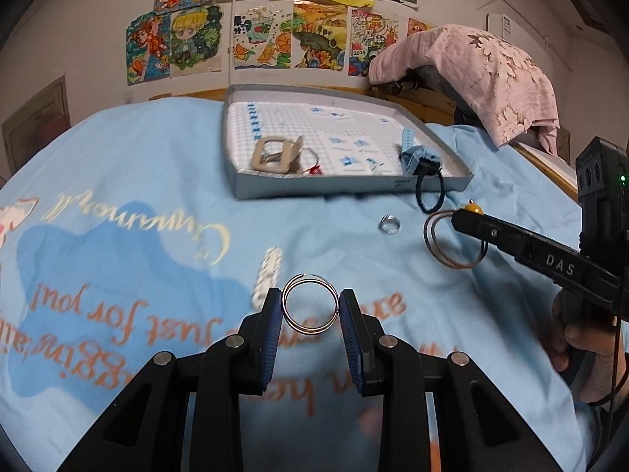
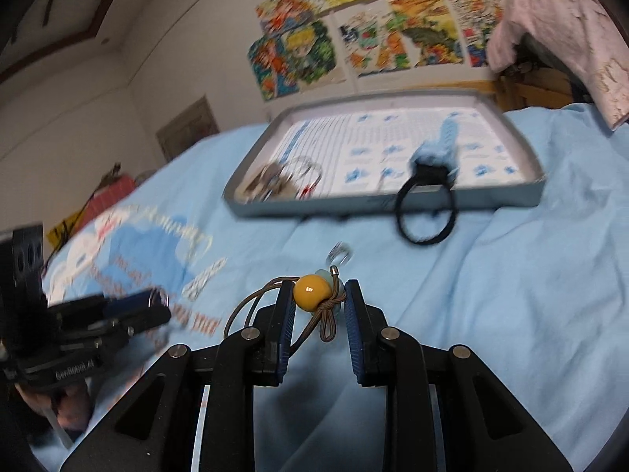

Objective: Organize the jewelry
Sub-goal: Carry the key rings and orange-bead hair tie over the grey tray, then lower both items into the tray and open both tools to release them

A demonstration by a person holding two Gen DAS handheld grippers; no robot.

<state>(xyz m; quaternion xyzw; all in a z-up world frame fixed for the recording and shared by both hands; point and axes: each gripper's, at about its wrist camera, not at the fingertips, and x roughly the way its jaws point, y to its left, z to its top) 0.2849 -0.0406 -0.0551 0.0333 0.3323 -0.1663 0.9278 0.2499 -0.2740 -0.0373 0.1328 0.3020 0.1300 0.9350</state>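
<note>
My left gripper is shut on a silver wire bangle, held upright between the blue pads above the blue sheet. My right gripper is shut on a brown cord bracelet with a yellow bead; its cord loop hangs below the fingers in the left wrist view. A grey tray lies farther back on the sheet. It holds a beige buckle, a ring with a red charm and a light blue strap. A black hair tie hangs over its front wall.
A small silver ring and a white chain lie on the printed blue sheet in front of the tray. A pink cloth drapes over furniture at the back right. Drawings cover the wall. A person's hand holds the right gripper.
</note>
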